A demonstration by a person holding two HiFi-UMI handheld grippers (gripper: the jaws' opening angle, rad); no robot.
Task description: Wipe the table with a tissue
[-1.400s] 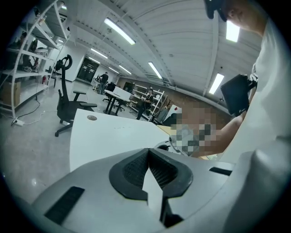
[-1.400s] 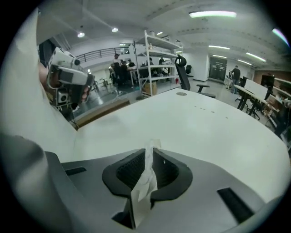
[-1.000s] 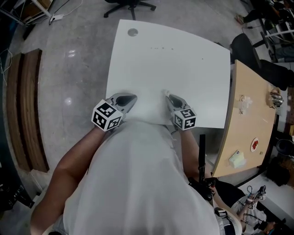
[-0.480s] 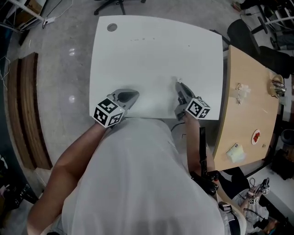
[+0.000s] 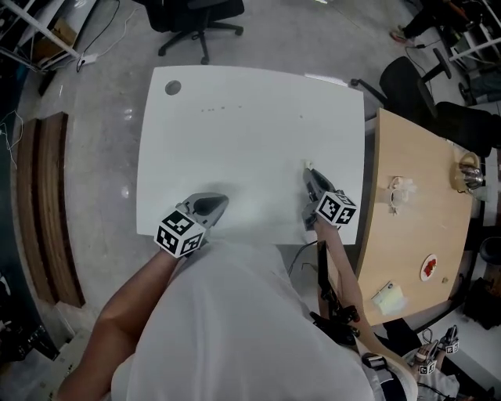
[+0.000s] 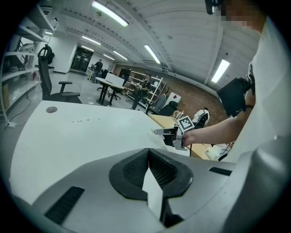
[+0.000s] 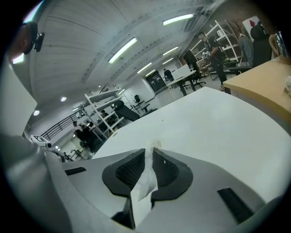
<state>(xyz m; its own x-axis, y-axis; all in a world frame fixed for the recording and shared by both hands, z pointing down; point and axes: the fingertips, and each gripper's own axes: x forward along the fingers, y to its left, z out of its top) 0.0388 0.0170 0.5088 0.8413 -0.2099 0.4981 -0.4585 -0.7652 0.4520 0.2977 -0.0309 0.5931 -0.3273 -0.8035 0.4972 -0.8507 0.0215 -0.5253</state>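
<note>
While you lean over the white surface (image 5: 250, 125), it lies nearly bare. A round grey grommet (image 5: 173, 88) sits in its 11 o'clock corner, and a few tiny dark specks (image 5: 213, 109) dot the far part. At 3 o'clock a wooden desk (image 5: 411, 235) stands just beside it, carrying a few small items. At 12 o'clock a black office chair (image 5: 196, 16) stands on the grey concrete floor (image 5: 94, 117), and at 9 o'clock wooden planks (image 5: 47, 196) lie on that floor. Long ceiling lights (image 6: 152, 53) and shelving racks fill the room beyond.

Your left tool (image 5: 215, 205) is at the near edge around 7 o'clock, jaws closed together with nothing seen between them. Your right tool (image 5: 309, 176), near the 5 o'clock edge, is clamped narrow on the tissue (image 7: 145, 175). The tissue is a crumpled white strip whose long axis runs along the jaws. Its tip pokes out past the fingertips toward 12 o'clock, low over the surface; whether it touches cannot be told.
</note>
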